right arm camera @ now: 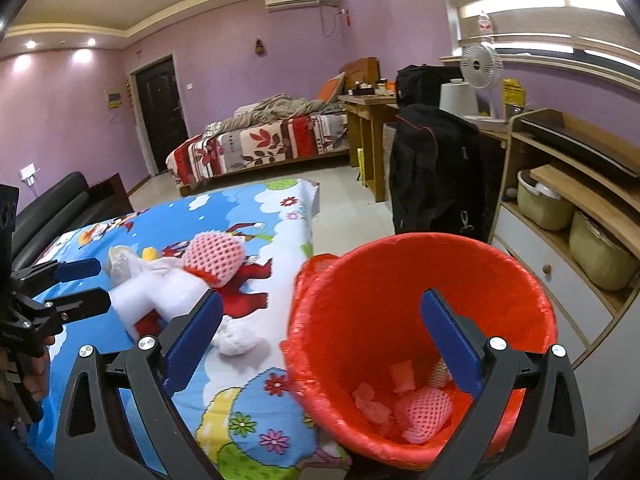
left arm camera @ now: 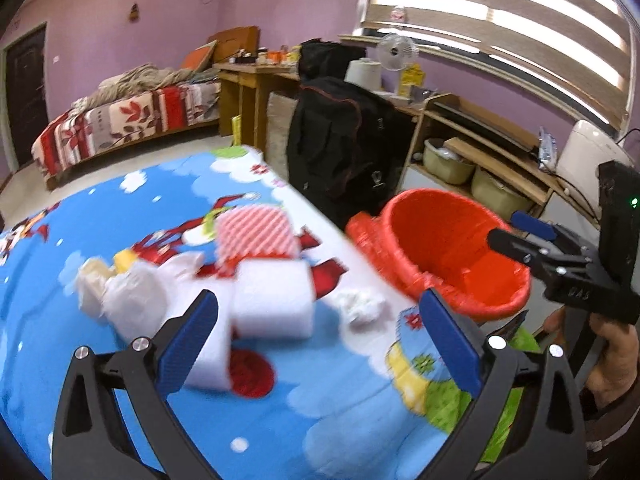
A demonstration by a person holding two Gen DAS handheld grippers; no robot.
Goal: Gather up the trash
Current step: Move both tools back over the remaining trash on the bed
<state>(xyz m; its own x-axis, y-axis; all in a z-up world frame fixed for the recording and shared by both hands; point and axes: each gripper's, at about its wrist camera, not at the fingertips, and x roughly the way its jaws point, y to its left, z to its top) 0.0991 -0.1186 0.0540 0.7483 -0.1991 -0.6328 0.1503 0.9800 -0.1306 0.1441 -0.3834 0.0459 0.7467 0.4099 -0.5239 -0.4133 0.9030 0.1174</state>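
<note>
A red bin (right arm camera: 360, 320) lined with a red bag stands at the right edge of the table with the blue cartoon cloth (right arm camera: 132, 224); it also shows in the left wrist view (left arm camera: 440, 248). Inside lie pink foam nets (right arm camera: 424, 408) and scraps. On the cloth lie white foam blocks (left arm camera: 276, 300), a pink foam net (left arm camera: 256, 232), a white plastic bag (left arm camera: 132, 296) and a crumpled tissue (left arm camera: 360, 304). My left gripper (left arm camera: 320, 344) is open and empty just before the foam blocks. My right gripper (right arm camera: 320, 344) is open and empty above the bin's rim.
A black backpack (right arm camera: 436, 172) stands on the floor behind the bin. A wooden shelf unit (right arm camera: 580, 208) with bowls runs along the right wall. A bed (right arm camera: 260, 144) stands at the back, a black sofa (right arm camera: 56, 208) at the left.
</note>
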